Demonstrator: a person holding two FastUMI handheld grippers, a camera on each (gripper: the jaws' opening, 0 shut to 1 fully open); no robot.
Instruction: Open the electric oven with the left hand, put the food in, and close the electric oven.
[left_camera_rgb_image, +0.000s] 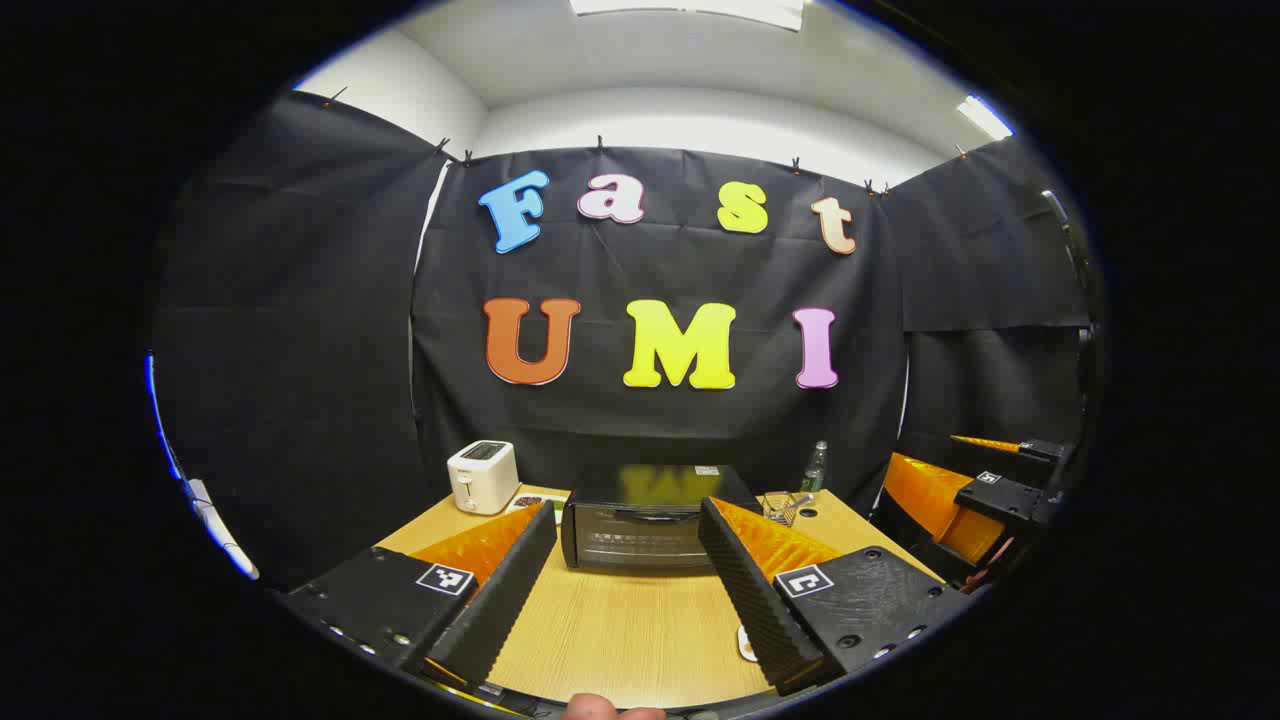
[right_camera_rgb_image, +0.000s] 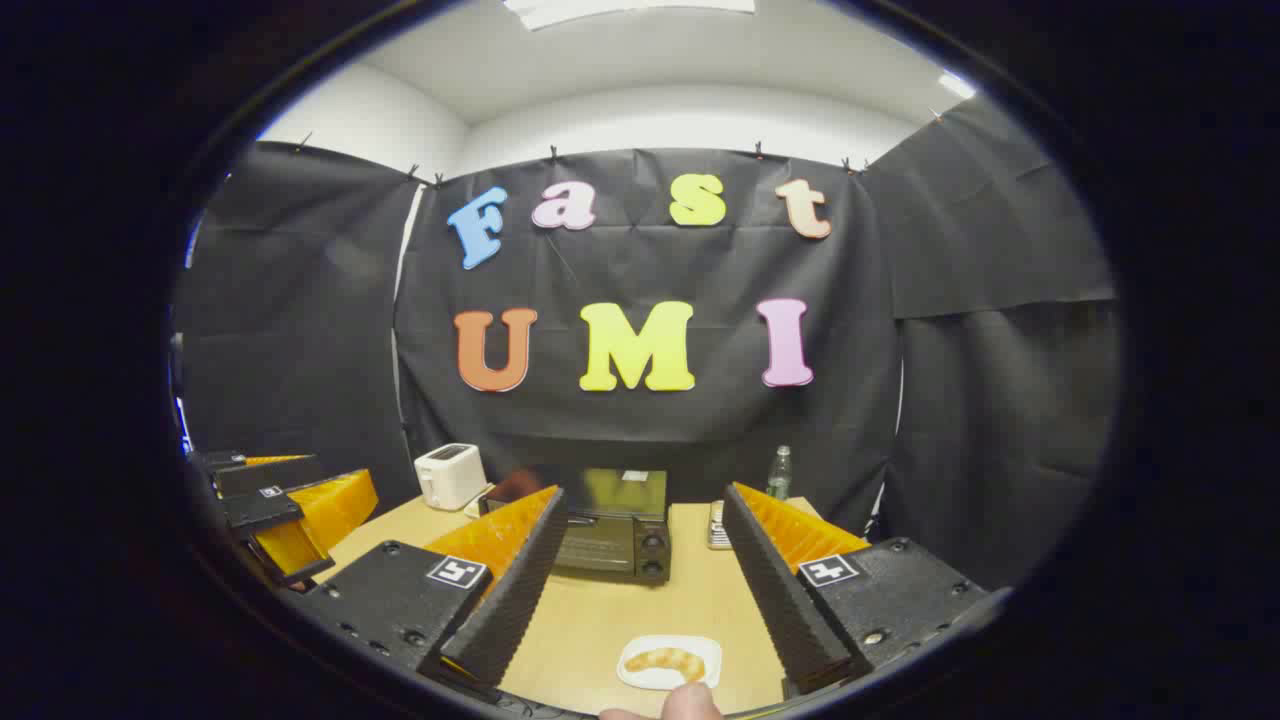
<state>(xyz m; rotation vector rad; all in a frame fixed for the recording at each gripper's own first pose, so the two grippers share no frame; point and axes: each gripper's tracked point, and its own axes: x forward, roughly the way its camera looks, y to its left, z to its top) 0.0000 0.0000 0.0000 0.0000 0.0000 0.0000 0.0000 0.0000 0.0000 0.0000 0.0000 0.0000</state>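
Note:
A black electric oven stands with its door closed at the back of the wooden table; it also appears in the right gripper view. My left gripper is open, well short of the oven, with nothing between its fingers. A white plate with a golden croissant lies near the table's front edge, between the fingers of my open right gripper and below them. The plate's edge peeks out beside the left gripper's right finger. The right gripper shows at the right of the left gripper view, and the left gripper at the left of the right gripper view.
A white toaster stands at the table's back left. A green bottle and a small wire basket sit at the back right. Fingertips show at the bottom edge. Black cloth walls close the booth on three sides.

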